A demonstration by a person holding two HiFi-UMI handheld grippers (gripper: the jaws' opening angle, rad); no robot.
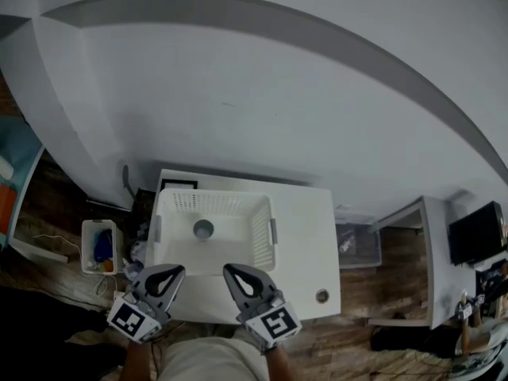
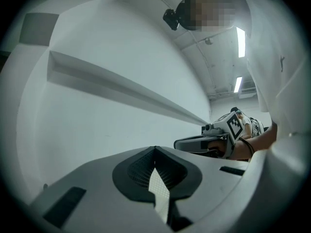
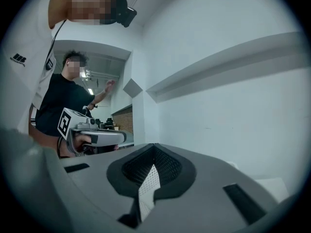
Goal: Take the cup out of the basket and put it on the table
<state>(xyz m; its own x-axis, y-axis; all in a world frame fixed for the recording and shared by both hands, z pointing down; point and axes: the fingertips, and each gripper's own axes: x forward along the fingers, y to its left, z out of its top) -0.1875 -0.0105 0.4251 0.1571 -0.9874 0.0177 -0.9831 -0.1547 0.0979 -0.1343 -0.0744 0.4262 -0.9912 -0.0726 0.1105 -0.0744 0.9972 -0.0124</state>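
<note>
Cup: grey, mouth up, inside the basket near its far wall; only the head view shows it.
Basket: white with perforated walls, on the white bench, toward its left side.
Left tongs: shut, empty, over the near bench edge, short of the basket.
Right tongs: shut, empty, beside the left pair, not touching.
Left gripper view: closed tips, pale wall, right tongs alongside.
Right gripper view: closed tips, left tongs, and a bystander in black seen nowhere else.

left hand-held gripper, right hand-held gripper side by side, pointing level, jaws closed, nothing held.
</note>
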